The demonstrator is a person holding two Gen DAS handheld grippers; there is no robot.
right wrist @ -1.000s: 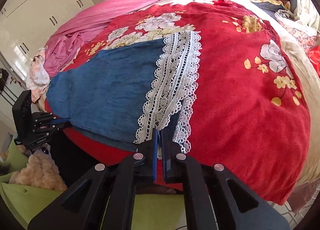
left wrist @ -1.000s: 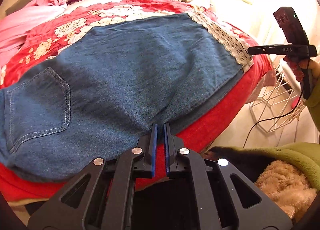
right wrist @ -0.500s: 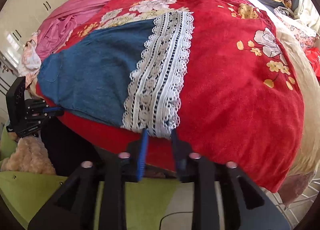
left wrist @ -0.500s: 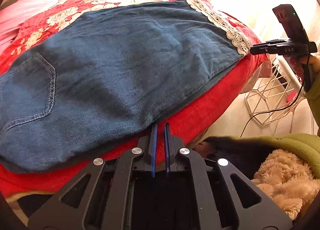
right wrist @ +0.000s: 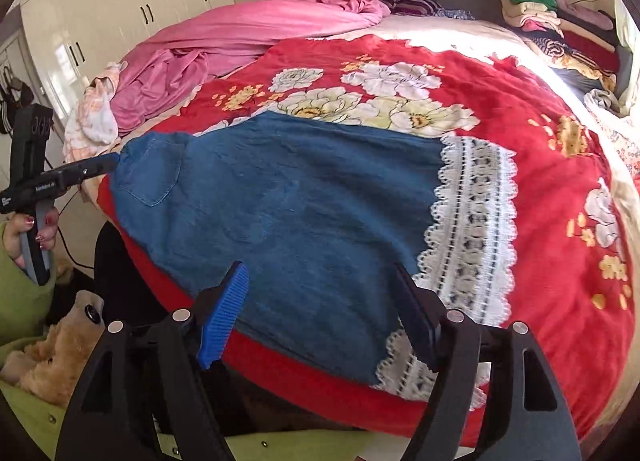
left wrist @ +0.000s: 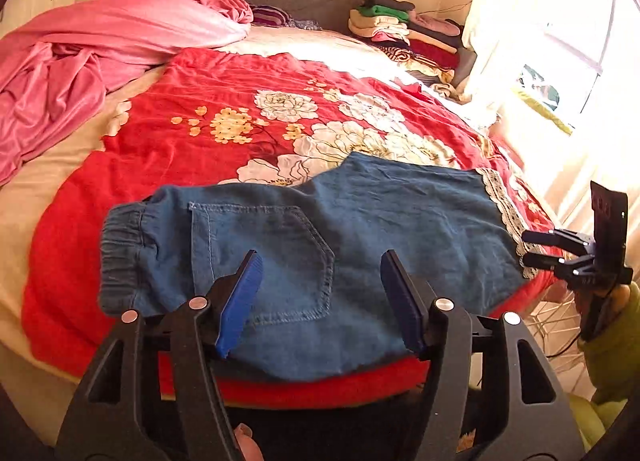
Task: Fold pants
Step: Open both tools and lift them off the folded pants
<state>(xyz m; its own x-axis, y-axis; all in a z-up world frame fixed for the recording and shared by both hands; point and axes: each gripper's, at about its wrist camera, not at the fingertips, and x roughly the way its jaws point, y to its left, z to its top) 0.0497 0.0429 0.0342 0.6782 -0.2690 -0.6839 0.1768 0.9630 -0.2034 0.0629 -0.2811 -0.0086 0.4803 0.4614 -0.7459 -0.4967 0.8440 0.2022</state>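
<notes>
While both grippers' fingers [left wrist: 239, 299] [right wrist: 223, 317] gape, denim pants [left wrist: 360, 229] (lace-hemmed) lie flat

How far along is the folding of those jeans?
Early on. The denim pants lie flat on the red bedspread, legs seemingly stacked lengthwise. Left gripper and right gripper hover open, holding nothing. Still left: folding the lace hem toward the waistband.

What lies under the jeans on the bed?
The jeans lie flat on a red floral blanket, which shows all round them. The blanket's pattern beneath the denim is covered, as is anything else there.
</notes>
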